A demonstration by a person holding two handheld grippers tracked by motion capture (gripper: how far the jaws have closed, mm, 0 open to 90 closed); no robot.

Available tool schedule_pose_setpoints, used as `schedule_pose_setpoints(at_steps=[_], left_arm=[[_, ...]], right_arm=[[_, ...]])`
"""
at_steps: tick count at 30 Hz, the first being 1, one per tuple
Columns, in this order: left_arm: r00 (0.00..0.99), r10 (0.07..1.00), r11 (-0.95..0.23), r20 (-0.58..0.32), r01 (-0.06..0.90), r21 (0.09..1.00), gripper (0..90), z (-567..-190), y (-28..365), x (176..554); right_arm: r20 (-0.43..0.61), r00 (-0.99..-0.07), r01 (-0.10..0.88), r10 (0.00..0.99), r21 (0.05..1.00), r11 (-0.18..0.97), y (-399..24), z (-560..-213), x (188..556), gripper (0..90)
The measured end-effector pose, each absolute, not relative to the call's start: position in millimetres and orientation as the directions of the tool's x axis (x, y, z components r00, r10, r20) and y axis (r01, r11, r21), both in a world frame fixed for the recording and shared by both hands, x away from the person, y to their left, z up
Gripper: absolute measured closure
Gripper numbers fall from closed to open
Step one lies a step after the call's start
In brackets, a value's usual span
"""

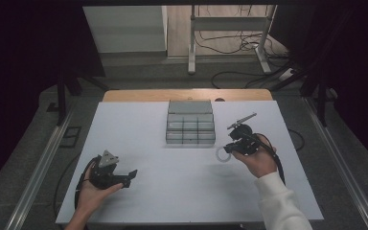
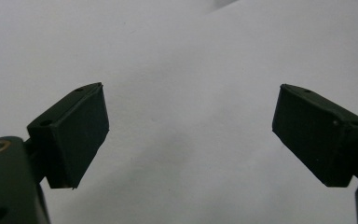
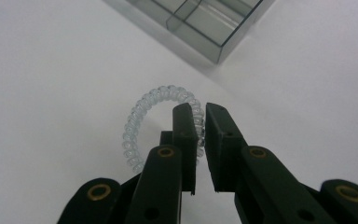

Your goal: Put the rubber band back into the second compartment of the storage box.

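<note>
A clear spiral hair tie (image 3: pixel 137 123) lies on the white table, just in front of the right corner of a clear compartment box (image 3: pixel 200 23). My right gripper (image 3: pixel 201 111) is shut on the ring's right side, and the coil shows between the two jaws. From above, the hair tie (image 1: pixel 222 154) sits at the tips of the right gripper (image 1: pixel 228 148), in front of the box (image 1: pixel 190 122). My left gripper (image 1: pixel 126 179) rests near the table's front left, open, with bare table between its jaws (image 2: pixel 191 135).
The white table (image 1: pixel 148 143) ends at a wooden strip along the back. Behind it stand a metal frame (image 1: pixel 191 43) and loose cables (image 1: pixel 230 45) on the floor. Dark curtains close off both sides.
</note>
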State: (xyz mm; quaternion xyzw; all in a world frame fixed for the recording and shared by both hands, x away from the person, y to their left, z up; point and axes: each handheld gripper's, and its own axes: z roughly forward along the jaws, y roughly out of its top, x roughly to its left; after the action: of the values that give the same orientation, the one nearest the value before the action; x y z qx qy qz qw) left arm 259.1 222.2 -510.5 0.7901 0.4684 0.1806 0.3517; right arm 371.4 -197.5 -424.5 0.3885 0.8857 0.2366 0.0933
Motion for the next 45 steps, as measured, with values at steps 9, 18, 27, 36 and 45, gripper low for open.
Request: schedule_pose_setpoints(at_steps=[9,18,27,36,45], left_arm=[[0.502,0.864,-0.319,-0.042,0.609,0.726,10.3,-510.2,221.2,259.2],[0.501,0.864,-0.319,-0.041,0.61,0.725,10.3,-510.4,221.1,259.3],[0.503,0.864,-0.32,-0.041,0.61,0.725,10.4,-510.6,221.4,259.7],[0.501,0.864,-0.316,-0.045,0.61,0.727,10.3,-510.4,221.6,260.4],[0.504,0.862,-0.322,-0.043,0.611,0.723,10.3,-510.4,221.4,260.5]], right_arm=[[0.028,-0.674,0.649,0.738,0.499,0.574,-192.4,-419.5,386.4,82.8],[0.023,-0.671,0.648,0.741,0.504,0.571,-185.3,-415.2,397.5,82.8],[0.029,-0.673,0.646,0.739,0.509,0.568,-177.0,-409.5,408.5,82.8],[0.035,-0.667,0.655,0.745,0.505,0.562,-169.6,-409.0,420.8,82.8],[0.042,-0.668,0.656,0.743,0.506,0.56,-155.2,-408.8,435.9,82.8]])
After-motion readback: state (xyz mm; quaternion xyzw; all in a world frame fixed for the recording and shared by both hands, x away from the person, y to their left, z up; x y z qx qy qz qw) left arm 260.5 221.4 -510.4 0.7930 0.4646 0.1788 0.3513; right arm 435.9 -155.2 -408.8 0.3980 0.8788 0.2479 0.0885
